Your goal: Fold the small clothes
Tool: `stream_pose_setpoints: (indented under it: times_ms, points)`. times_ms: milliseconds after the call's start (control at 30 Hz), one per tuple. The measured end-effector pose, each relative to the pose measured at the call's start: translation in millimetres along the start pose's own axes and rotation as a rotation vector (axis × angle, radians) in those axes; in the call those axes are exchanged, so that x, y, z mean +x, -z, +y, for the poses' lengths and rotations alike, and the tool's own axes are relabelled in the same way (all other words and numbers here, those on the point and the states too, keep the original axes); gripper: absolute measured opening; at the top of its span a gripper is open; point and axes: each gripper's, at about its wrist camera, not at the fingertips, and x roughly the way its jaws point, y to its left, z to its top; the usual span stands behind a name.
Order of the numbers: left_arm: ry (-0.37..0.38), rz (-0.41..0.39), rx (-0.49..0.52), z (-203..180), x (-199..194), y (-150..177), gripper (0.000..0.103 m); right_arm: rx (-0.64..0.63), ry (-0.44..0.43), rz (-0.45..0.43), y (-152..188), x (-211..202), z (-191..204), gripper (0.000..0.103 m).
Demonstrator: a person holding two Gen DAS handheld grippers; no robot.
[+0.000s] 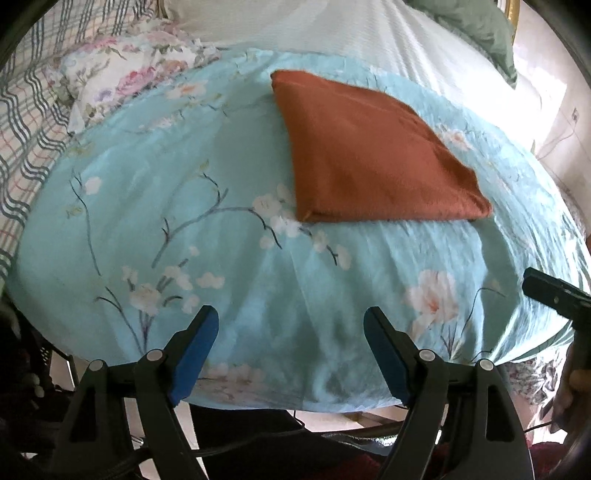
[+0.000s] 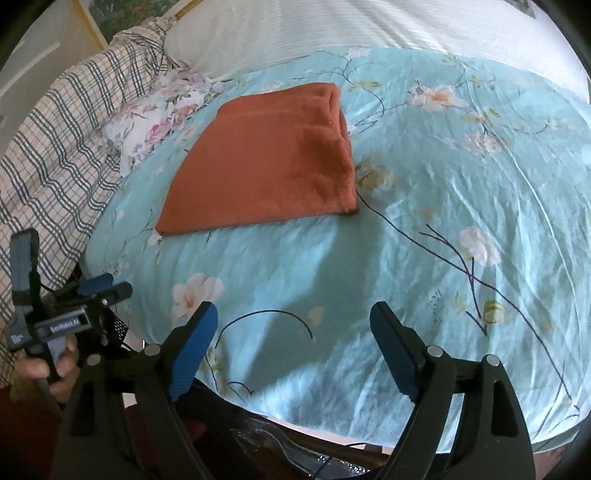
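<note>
Pillows [image 1: 122,74] (floral, plaid) beside folded rust cloth [image 1: 369,155] on blue bedspread [image 1: 184,221]

The right gripper [image 1: 554,295] is cut off by the left view's right edge, so its jaws cannot be judged there. The plaid cloth [image 2: 55,155] runs off both frames' left edges. The green pillow [image 1: 476,26] is cropped at the top.
</note>
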Motion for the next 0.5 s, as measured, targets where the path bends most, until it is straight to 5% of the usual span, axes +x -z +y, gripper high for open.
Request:
stream_pose_setpoints:
  times_ms: [300, 500]
  points:
    - [-0.064, -0.124, 0.091, -22.7, -42.1, -15.2, 0.085, -0.06, 0.002, -0.05, -15.0, -11.6, 14.0, 0.094]
    - [-0.025, -0.085, 0.066, -21.3, -27.8, -20.7, 0.086, -0.042, -0.002, -0.037, -16.4, -3.4, 12.4, 0.094]
